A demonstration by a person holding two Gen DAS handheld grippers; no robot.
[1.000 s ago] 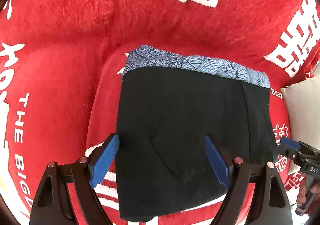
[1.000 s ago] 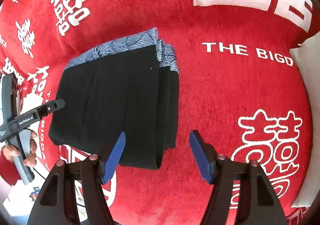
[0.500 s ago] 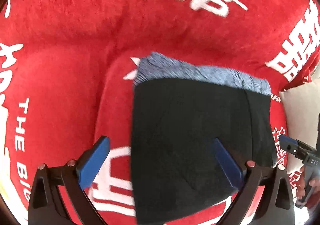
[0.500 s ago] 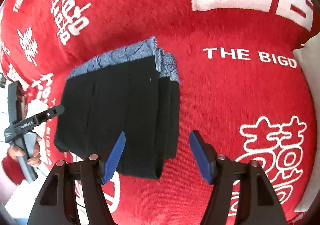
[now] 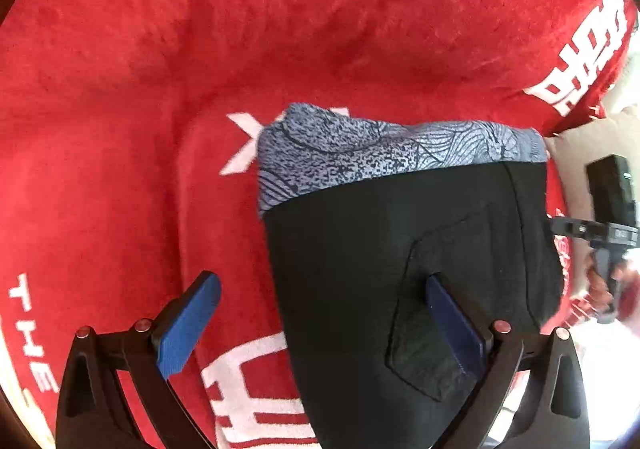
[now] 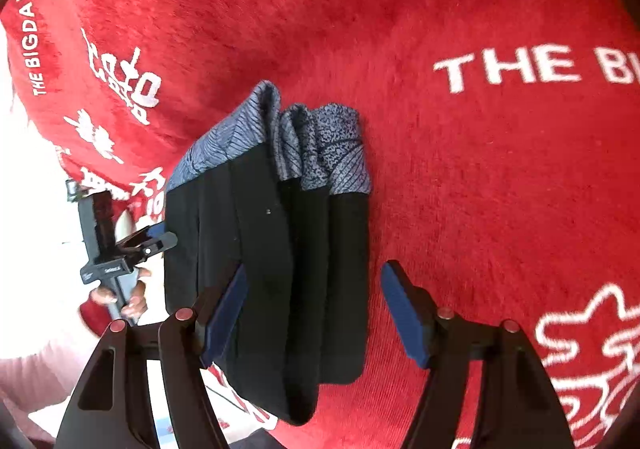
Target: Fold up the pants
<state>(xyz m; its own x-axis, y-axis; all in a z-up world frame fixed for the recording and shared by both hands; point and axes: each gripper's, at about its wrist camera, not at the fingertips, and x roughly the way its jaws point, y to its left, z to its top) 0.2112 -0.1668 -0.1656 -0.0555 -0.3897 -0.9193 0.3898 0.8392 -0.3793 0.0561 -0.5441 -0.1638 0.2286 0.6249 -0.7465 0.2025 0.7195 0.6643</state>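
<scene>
Folded black pants (image 5: 400,269) with a blue patterned waistband (image 5: 380,153) lie flat on a red blanket (image 5: 160,89) printed with white lettering. The left gripper (image 5: 320,323) hovers over the stack's left edge with jaws released wide, one blue pad over the blanket and the other over the black cloth. The right gripper (image 6: 316,315), jaws parted and grasping nothing, straddles the stack's right edge, where the folded layers show.

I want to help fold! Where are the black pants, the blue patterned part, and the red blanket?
black pants (image 5: 360,249), left wrist view, middle of the black fabric.
blue patterned part (image 5: 380,145), left wrist view, middle of the patterned band.
red blanket (image 6: 480,177), right wrist view, bare red area beside the pants.
</scene>
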